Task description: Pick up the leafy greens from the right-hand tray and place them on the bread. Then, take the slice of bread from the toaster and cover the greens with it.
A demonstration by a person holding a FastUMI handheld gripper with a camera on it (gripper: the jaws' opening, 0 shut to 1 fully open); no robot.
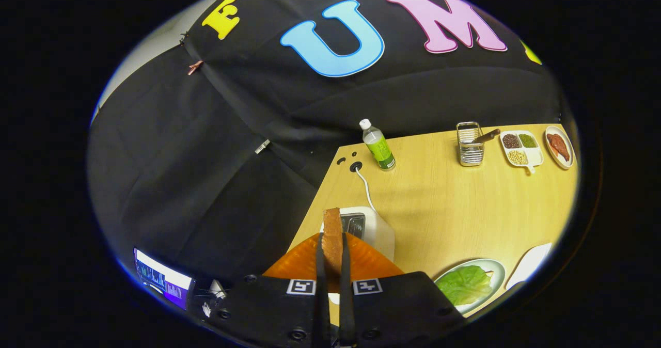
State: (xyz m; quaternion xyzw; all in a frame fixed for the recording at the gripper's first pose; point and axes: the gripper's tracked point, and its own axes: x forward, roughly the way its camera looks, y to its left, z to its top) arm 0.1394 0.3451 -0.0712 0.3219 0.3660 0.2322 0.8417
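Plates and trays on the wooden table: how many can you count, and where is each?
5, perhaps more hidden. Orange plate under the held bread slice; greens plate beside it; white dish beyond that; divided tray and meat plate at the far edge. Jaws of the gripper shut on the slice.

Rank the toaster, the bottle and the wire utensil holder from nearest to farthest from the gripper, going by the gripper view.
Gripper is shut on the bread slice.
1. Toaster: just beyond the fingers, behind the orange plate.
2. Bottle: farther back, near the table's far edge.
3. Wire utensil holder: farthest, back and to the right.
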